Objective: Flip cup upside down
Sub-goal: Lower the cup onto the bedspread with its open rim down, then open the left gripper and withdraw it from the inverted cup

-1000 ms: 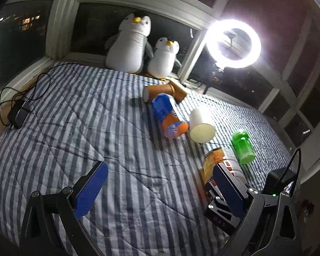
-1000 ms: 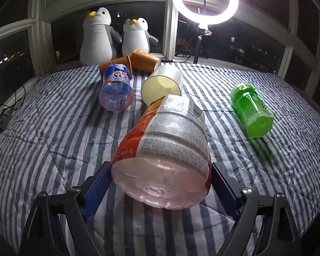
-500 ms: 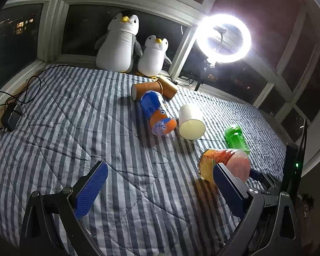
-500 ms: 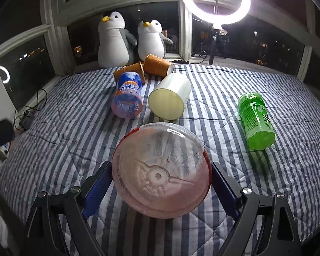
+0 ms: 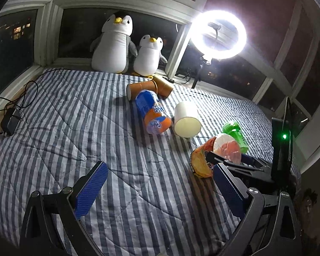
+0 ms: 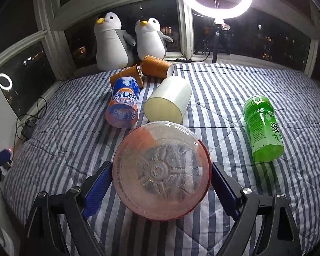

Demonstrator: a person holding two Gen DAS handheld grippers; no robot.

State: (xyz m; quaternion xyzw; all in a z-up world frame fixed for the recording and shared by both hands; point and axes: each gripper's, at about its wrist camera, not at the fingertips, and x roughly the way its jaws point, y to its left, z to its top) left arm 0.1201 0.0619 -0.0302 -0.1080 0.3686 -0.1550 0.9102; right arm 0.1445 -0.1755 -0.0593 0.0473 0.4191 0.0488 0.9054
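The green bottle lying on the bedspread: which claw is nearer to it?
Right. The right claw is shut on the orange cup just beside the green bottle; the left claw hangs open farther off.

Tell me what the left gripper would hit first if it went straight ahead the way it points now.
Probably the striped bedspread itself: the open left gripper angles down at bare fabric. Farther along that line lies the blue and orange bottle, but depth is hard to judge.

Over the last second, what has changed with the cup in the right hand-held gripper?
The right hand-held gripper has kept its hold on the orange-labelled cup and tipped it until its base faces the camera, lifted off the striped blanket. The left hand-held gripper stays open and empty. Other cups unmoved.
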